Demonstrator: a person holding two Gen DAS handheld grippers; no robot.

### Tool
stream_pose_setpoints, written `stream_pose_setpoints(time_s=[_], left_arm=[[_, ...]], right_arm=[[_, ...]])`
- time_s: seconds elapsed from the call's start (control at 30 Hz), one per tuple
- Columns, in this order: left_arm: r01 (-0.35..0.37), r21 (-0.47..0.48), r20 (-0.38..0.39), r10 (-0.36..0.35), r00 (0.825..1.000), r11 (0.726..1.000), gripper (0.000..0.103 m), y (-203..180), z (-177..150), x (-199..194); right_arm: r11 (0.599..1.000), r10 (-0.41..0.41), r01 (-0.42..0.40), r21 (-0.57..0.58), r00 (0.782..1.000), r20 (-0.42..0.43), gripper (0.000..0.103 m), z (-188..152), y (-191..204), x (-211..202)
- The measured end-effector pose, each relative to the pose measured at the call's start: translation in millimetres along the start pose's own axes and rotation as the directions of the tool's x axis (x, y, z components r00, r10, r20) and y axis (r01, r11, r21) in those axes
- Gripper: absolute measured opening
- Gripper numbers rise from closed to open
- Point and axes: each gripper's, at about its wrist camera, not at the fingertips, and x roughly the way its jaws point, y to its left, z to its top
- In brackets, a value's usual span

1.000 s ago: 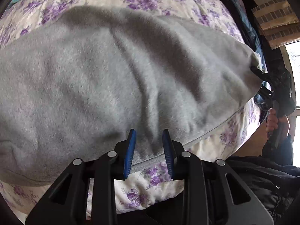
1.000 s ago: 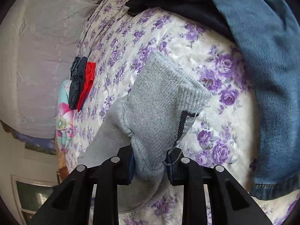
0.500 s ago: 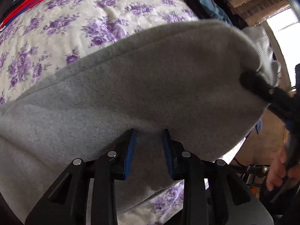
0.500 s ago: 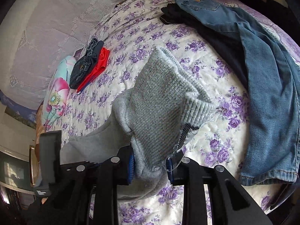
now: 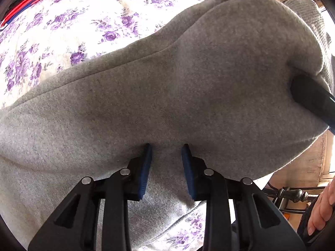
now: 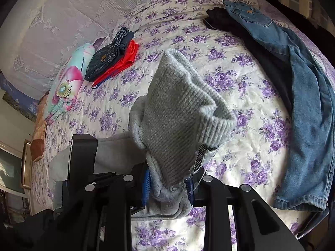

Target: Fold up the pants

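Grey sweatpants [image 5: 167, 87] are lifted off the floral bedspread [image 5: 62, 27]. My left gripper [image 5: 166, 159] is shut on the grey fabric, which fills most of the left wrist view. My right gripper [image 6: 167, 179] is shut on the ribbed waistband end of the pants [image 6: 180, 115], which stands up bunched above the fingers. The right gripper also shows as a dark bar at the right edge of the left wrist view [image 5: 312, 102]. The left gripper's body shows in the right wrist view [image 6: 81, 159], close beside the right one.
Blue jeans [image 6: 303, 83] lie over a dark garment [image 6: 251, 41] on the right of the bed. A folded stack of dark denim [image 6: 106, 56] and red cloth [image 6: 123, 62] sits at the back left beside a flowered pillow [image 6: 67, 83]. A metal bed rail [image 5: 293, 194] is at lower right.
Both grippers have lifted the pants higher and moved closer together. The left gripper now shows beside the right one in the right wrist view. The waistband end stands taller above the bed.
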Motion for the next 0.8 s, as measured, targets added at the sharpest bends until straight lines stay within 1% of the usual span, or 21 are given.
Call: stream_pose_setpoints(time_s=[0.13, 0.23, 0.33, 0.4, 0.43, 0.5, 0.57, 0.63, 0.7, 0.73, 0.77, 0.8], left_arm=[[0.029, -0.017, 0.006, -0.029, 1.000, 0.999, 0.029, 8, 0, -2], [0.064, -0.041, 0.014, -0.063, 0.998, 0.997, 0.029, 30, -6, -18], [0.085, -0.106, 0.075, -0.077, 0.994, 0.991, 0.029, 67, -20, -53], [0.076, -0.189, 0.140, -0.049, 0.989, 0.979, 0.029, 107, -38, -85], [0.062, -0.242, 0.168, -0.021, 0.986, 0.968, 0.029, 130, -50, -101], [0.015, -0.353, 0.202, 0.061, 0.977, 0.936, 0.029, 177, -81, -135], [-0.056, -0.457, 0.207, 0.167, 0.964, 0.888, 0.029, 220, -119, -168], [-0.103, -0.546, 0.183, 0.238, 0.954, 0.831, 0.029, 259, -152, -186], [-0.112, -0.618, 0.167, 0.269, 0.949, 0.778, 0.029, 292, -178, -195], [-0.097, -0.636, 0.168, 0.259, 0.951, 0.766, 0.027, 303, -187, -194], [-0.066, -0.640, 0.181, 0.233, 0.956, 0.766, 0.025, 307, -193, -194], [-0.050, -0.639, 0.191, 0.221, 0.956, 0.768, 0.024, 309, -196, -194]], right_arm=[[1.000, -0.022, 0.022, -0.018, 1.000, -0.008, 0.028, 1, 5, 0], [0.998, -0.038, 0.038, -0.040, 0.999, -0.011, 0.028, 4, 13, -1], [0.997, -0.040, 0.039, -0.073, 0.999, -0.010, 0.028, 8, 26, -2], [0.994, -0.032, 0.031, -0.108, 0.999, -0.008, 0.028, 10, 40, -3], [0.991, -0.026, 0.025, -0.129, 1.000, -0.006, 0.028, 10, 49, -3], [0.985, -0.010, 0.009, -0.174, 1.000, -0.005, 0.028, 9, 68, -1], [0.975, 0.004, -0.007, -0.221, 1.000, -0.014, 0.028, 7, 89, 4], [0.966, 0.020, -0.028, -0.257, 0.999, -0.035, 0.028, 4, 108, 13], [0.954, 0.037, -0.058, -0.295, 0.996, -0.076, 0.028, 1, 130, 28], [0.944, 0.044, -0.074, -0.321, 0.994, -0.098, 0.028, -2, 143, 35], [0.931, 0.053, -0.094, -0.352, 0.991, -0.125, 0.028, -5, 158, 42], [0.917, 0.061, -0.113, -0.382, 0.987, -0.146, 0.028, -10, 172, 49]])
